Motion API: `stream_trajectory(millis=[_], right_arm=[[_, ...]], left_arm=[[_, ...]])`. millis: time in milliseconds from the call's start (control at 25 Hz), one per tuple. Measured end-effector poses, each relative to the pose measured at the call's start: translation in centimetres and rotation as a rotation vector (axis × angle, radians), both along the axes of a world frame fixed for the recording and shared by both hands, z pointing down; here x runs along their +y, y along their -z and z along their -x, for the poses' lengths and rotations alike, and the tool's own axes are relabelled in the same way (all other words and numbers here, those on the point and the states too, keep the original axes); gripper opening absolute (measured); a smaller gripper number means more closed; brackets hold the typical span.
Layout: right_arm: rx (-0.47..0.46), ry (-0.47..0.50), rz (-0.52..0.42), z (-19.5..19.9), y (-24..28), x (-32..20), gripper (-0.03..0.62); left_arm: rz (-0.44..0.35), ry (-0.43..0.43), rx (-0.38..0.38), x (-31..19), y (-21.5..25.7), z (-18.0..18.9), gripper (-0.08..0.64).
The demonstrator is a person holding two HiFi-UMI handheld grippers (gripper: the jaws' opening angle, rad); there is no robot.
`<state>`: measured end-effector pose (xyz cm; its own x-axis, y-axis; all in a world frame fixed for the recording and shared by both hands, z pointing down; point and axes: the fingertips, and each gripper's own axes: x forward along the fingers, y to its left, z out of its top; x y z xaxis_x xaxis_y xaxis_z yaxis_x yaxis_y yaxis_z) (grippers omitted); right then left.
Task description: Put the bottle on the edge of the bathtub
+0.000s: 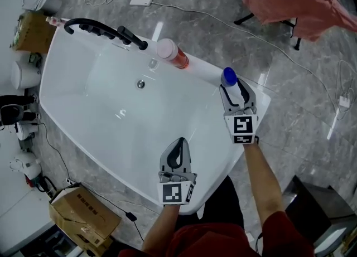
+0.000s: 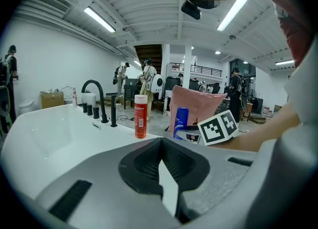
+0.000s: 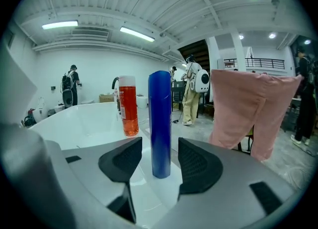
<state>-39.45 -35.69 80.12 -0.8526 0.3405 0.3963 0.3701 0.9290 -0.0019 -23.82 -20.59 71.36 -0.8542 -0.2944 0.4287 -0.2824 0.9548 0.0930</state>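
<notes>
Right gripper view shows the blue bottle (image 3: 160, 123) standing upright on the bathtub (image 3: 151, 195) rim w/ the right gripper (image 3: 160, 157) spread wide around it and the pads clear on both sides, so it's let go imo. Left gripper (image 2: 161, 166) is closed up w/ nothing in it over the near rim, and a red bottle (image 3: 128, 105) sits further along the same edge by the faucet (image 1: 103, 29). Task looks basically done tbh, only thing left is backing the right one off w/o tipping the bottle.

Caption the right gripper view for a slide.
Right gripper open around the upright blue bottle standing on the bathtub edge, orange bottle beyond.
</notes>
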Motion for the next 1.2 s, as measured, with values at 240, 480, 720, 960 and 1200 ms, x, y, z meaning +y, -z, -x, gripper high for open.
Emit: stream_trajectory(millis=[240,480,720,960,1200], right_arm=[[0.076,-0.031,-0.006,-5.5,-0.4,-0.1,0.224],[0.139,-0.052,0.017,-13.0,1.2,1.4,0.219],[0.16,-0.039,0.029,-20.0,4.7,4.7,0.213],[0.114,0.004,0.023,-24.1,9.9,8.6,0.212],[0.014,0.014,0.026,-25.5,16.8,12.7,0.207]], left_arm=[[-0.003,0.003,-0.027,1.9,1.8,-0.6,0.005],[-0.015,0.009,-0.056,4.5,3.9,-2.3,0.005],[-0.027,0.012,-0.077,7.7,6.2,-5.4,0.005],[-0.031,0.014,-0.091,11.5,8.5,-9.3,0.005],[-0.023,0.028,-0.124,16.0,12.1,-11.8,0.005]])
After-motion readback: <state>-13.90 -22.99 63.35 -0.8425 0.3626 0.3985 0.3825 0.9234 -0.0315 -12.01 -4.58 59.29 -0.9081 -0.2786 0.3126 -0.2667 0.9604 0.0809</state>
